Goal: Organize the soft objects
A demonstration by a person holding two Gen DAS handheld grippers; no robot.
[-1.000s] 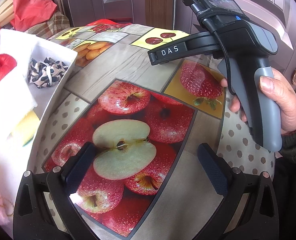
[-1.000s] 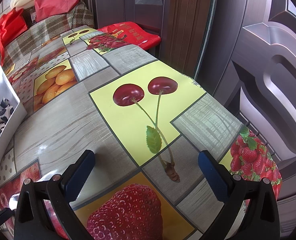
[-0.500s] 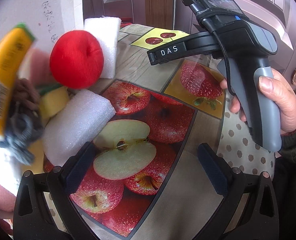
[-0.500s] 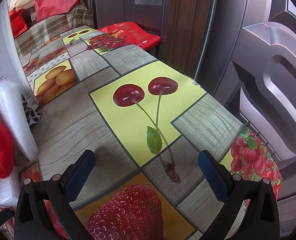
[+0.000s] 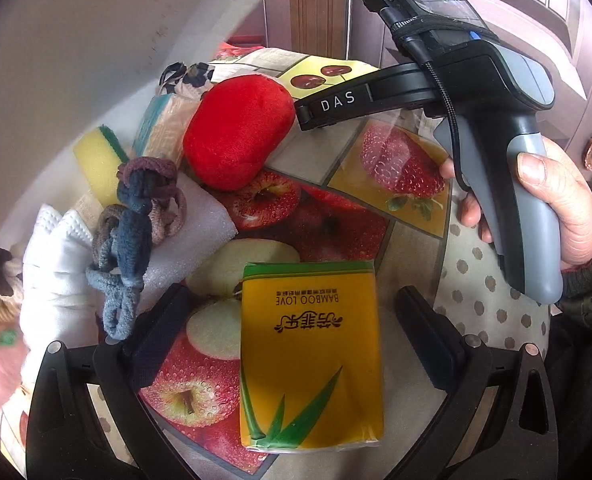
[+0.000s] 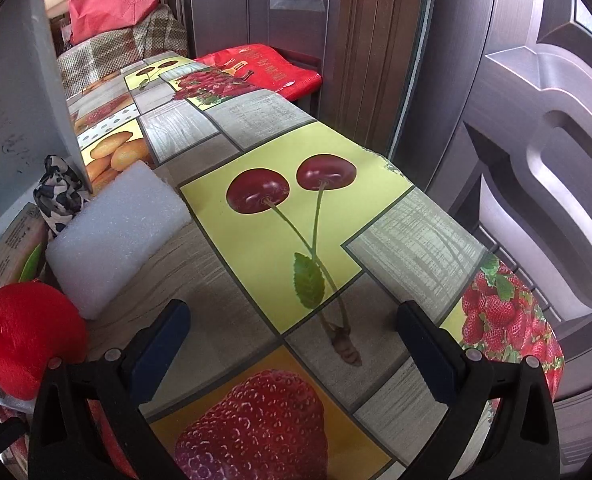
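We see a tabletop (image 5: 411,240) covered with a shiny cloth that has fruit pictures on it. A pile of soft things lies on its left side. Our left gripper (image 5: 292,336) has its two black fingers wide apart, and a yellow pack of tissues with green leaves (image 5: 309,356) lies flat on the tabletop between them, touching neither finger.

Just left of the pack there is a bunch of grey, blue and brown hair ties (image 5: 134,232) lying on a white foam block (image 5: 194,236). Farther away sits a soft red plush ball (image 5: 236,132). Left of it we see a yellow sponge with a green edge (image 5: 98,156). A white cloth (image 5: 58,280) lies at the near left.

Our right gripper (image 6: 294,340) also has its fingers wide apart, with nothing between them, over the cherry picture. A hand (image 5: 555,208) holds its grey handle on the right. In the right wrist view, a second white foam block (image 6: 116,236) lies to the left, with a black and white spotted cloth (image 6: 58,192) behind it.
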